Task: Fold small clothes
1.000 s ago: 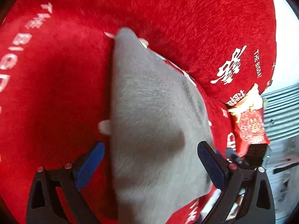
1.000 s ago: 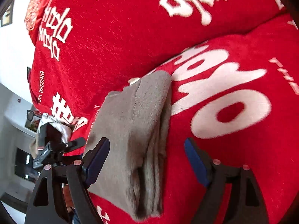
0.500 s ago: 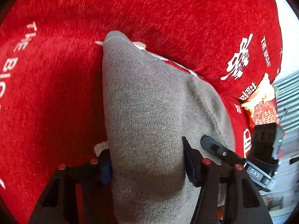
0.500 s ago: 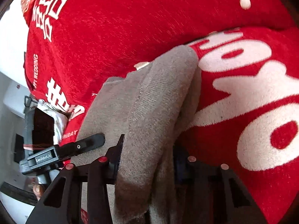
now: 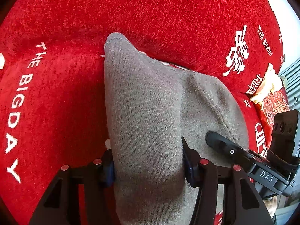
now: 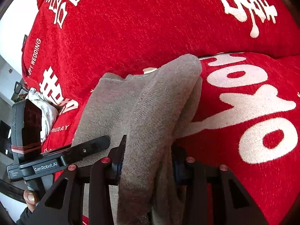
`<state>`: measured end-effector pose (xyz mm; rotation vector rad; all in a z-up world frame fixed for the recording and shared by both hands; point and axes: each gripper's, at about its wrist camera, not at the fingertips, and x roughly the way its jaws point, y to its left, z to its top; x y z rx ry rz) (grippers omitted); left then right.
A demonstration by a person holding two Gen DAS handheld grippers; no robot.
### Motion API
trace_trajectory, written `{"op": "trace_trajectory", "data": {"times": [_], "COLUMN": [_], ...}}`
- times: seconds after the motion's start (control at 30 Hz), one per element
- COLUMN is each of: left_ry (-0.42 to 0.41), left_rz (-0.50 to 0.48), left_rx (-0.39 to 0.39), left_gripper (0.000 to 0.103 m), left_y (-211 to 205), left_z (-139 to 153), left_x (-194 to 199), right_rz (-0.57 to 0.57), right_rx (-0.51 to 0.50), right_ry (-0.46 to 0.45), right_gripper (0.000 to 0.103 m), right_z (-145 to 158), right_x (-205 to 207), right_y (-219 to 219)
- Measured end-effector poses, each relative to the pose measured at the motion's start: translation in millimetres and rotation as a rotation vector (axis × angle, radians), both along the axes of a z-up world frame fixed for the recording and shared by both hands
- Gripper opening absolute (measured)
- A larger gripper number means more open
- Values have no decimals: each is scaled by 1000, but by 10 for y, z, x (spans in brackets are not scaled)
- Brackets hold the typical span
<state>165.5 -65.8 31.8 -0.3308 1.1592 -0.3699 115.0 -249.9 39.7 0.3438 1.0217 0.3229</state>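
Softly bunched grey knit garment (image 5: 146,112) between both clamped grippers (image 5: 148,166); fuzzy ridges.

Garment between my two tongs
Garment (image 5: 146,112) lies on sofa cover (image 5: 56,97); left tongs (image 5: 148,166) beside right tongs (image 6: 148,161).

The knit garment (image 5: 146,112) between the black hand-held gripper's blue pads (image 5: 187,166) was plain grey-brown. Beyond it, the sofa cover (image 5: 168,18) was bright red, patterned with white Chinese characters and English lettering.
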Motion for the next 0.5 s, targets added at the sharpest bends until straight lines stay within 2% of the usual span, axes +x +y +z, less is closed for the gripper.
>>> {"op": "trace_trajectory", "data": {"times": [0.5], "left_ry": [-28], "left_rz": [21], "left_rx": [19], "left_gripper": [57], "left_y": [225], "left_z": [113], "left_x": [-291], "right_rz": [32], "right_rx": [-52], "right_ry": [-20], "right_gripper": [42], "right_z": [139], "right_x": [-221], "right_y": [317]}}
